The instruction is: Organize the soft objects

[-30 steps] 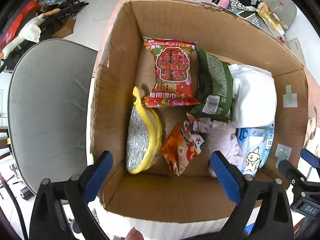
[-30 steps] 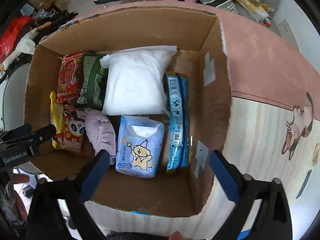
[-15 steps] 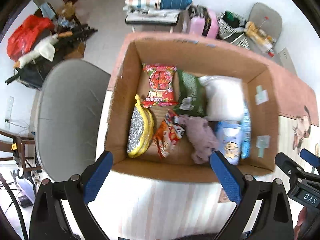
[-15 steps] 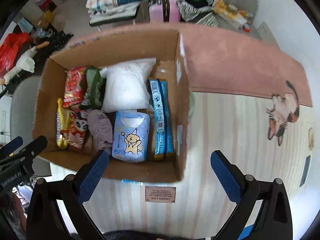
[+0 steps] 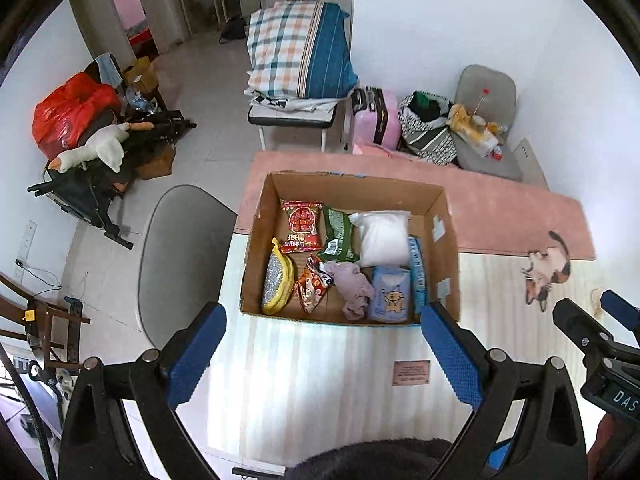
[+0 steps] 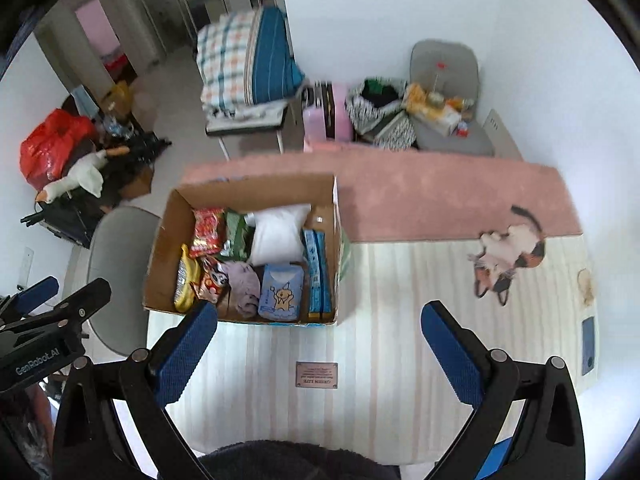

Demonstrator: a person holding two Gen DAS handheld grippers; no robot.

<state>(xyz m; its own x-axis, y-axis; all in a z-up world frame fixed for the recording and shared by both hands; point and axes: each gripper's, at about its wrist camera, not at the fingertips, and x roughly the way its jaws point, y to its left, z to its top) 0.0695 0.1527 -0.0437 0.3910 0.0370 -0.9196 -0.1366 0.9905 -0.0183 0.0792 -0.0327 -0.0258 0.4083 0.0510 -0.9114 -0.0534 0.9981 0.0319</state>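
An open cardboard box (image 5: 444,248) (image 6: 160,248) stands on a striped table mat. It holds a red wipes pack (image 5: 301,226), a green pack (image 5: 338,234), a white pillow bag (image 5: 384,236) (image 6: 278,234), a yellow-rimmed silver mitt (image 5: 276,284), a lilac cloth (image 5: 352,286) (image 6: 244,282), a blue tissue pack (image 5: 390,298) (image 6: 281,294) and a blue strip pack (image 6: 318,276). My left gripper (image 5: 322,354) is open and empty, high above the box's near side. My right gripper (image 6: 320,354) is open and empty, above the mat right of the box.
A pink cloth (image 5: 500,208) covers the table's far part. A cat figure (image 6: 508,256) is printed on the mat at right. A grey chair (image 5: 176,256) stands left of the table. A bed, a pink suitcase (image 5: 378,120) and clutter lie beyond.
Both grippers have pulled up and back from just over the box, so the whole box and room now show. Both stay open and empty.
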